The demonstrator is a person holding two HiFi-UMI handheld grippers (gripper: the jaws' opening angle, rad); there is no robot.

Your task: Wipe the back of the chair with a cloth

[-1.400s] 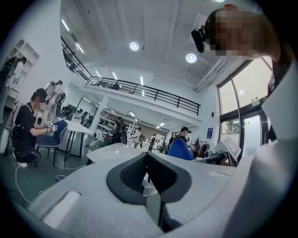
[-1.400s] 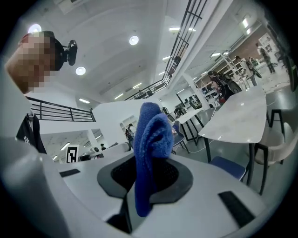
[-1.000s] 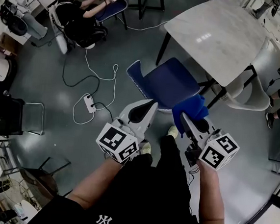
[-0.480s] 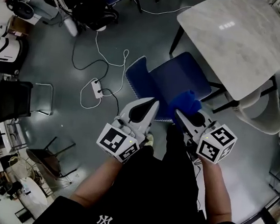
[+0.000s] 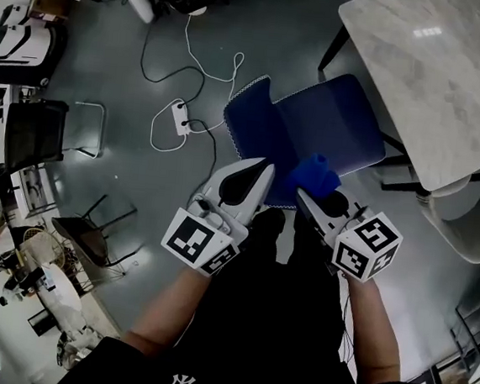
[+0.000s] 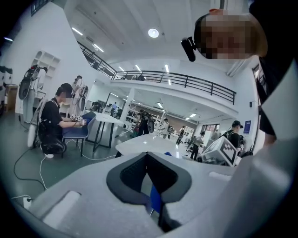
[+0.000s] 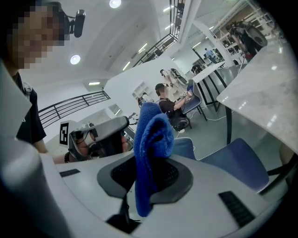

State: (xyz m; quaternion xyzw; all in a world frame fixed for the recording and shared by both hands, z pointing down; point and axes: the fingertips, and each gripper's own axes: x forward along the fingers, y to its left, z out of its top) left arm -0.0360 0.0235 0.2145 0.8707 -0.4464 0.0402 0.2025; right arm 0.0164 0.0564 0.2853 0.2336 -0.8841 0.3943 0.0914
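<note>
Closer now is the dark blue padded chair (image 5: 335, 120): since the earlier picture it has slid down toward the tongs in the head view, and the sitting person at the top has gone out of sight.

On the left, the left tongs (image 5: 262, 165) are pressed together with nothing in them. They point at the near edge of the chair. On the right, the right tongs (image 5: 304, 195) are clamped on the fluffy blue cloth (image 5: 316, 171). The cloth sticks up out of them in a folded lump and hangs over the near edge of the seat.

No wiping has started, I think. This looks like the step of bringing the cloth up to the chair. The chair back (image 5: 247, 116) (the part with the white stitched edge) is to the left of the cloth, and I cannot tell if the cloth touches the chair at all. Next, the cloth needs to go over to that back and press flat on it, then rub along it. The empty left tongs could steady the chair.

Under it all is the smooth grey floor (image 5: 109, 56). On it, to the left of the chair, lie a white power strip (image 5: 179, 118) and a loopy white cable (image 5: 204, 53). To the right stands the white marble-look table (image 5: 437, 71), with the chair tucked partly under it. Both gripper views show a big bright hall with a railed balcony, ceiling lights and other people at tables.
</note>
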